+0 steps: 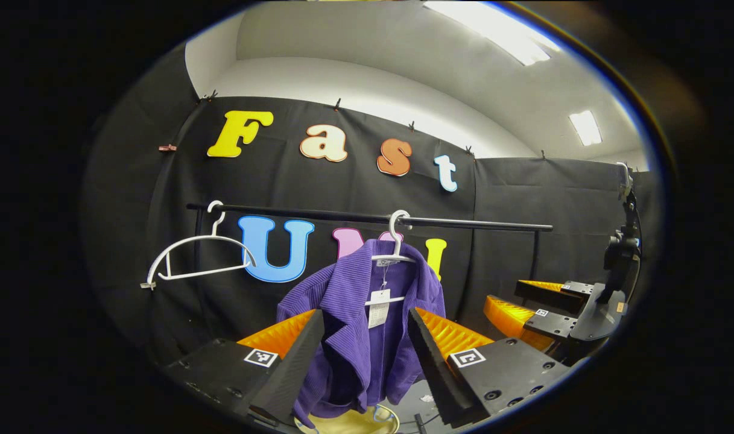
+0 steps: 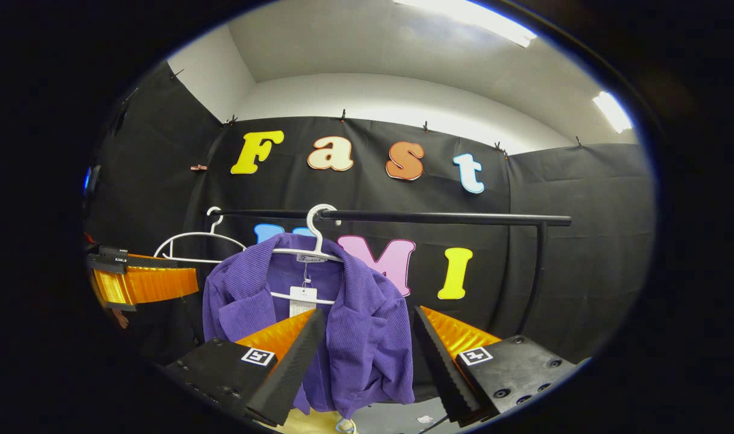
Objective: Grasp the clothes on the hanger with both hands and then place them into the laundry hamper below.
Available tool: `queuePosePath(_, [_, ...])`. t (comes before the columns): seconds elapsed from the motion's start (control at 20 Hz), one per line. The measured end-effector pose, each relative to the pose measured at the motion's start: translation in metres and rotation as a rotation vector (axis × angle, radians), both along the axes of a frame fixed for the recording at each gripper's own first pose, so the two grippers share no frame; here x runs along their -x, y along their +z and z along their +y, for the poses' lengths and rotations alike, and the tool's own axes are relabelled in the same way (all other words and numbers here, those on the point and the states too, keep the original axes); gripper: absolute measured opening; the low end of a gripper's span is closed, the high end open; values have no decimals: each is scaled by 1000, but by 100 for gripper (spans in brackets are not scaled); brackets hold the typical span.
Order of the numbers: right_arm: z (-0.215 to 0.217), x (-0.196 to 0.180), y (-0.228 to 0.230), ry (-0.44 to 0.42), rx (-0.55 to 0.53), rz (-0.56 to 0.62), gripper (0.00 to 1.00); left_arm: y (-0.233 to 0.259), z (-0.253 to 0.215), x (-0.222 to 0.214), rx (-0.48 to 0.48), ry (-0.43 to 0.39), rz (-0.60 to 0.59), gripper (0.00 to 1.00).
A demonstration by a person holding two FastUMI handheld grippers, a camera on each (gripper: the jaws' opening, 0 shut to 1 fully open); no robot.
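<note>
Black rail (image 1: 367,218) carries spare hanger (image 1: 198,259), purple jacket (image 1: 367,337); both claws wide.

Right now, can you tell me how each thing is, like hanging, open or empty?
Purple jacket: hanging on its white hanger, front open, not gripped.
Spare white hanger: empty, hooked on the rail.
Black rail: level, carrying both hangers.
Left gripper: open, fingers apart before the jacket.
Right gripper: open, nothing between its fingers.
Hamper: below the jacket, contents hidden.
</note>
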State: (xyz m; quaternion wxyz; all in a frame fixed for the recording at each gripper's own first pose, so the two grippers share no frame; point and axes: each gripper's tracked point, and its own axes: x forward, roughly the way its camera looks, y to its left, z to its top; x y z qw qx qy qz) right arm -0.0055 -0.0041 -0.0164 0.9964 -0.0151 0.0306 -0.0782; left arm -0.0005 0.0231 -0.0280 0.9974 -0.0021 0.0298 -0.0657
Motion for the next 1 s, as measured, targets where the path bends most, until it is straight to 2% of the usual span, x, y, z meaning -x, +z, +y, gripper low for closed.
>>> queuePosePath(0.25, [-8, -3, -13, -39, 19, 11, 94, -23, 1, -3, -21, -46, 31, 88])
queuePosePath(0.4, [-17, -19, -30, -18, 33, 27, 92, -42, -4, -17, -29, -45, 46, 88])
queuePosePath(0.55, [-24, -45, -51, 37, 9, 30, 91, -57, -5, -37, -14, -8, 44, 88])
queuePosePath(0.75, [-34, -88, -96, 128, -79, 80, 89, -82, -11, -65, -5, 49, 35, 88])
queuePosePath(1.0, [-47, -133, -145, 187, -132, 123, 87, -115, -8, -86, 28, 144, 78, 88])
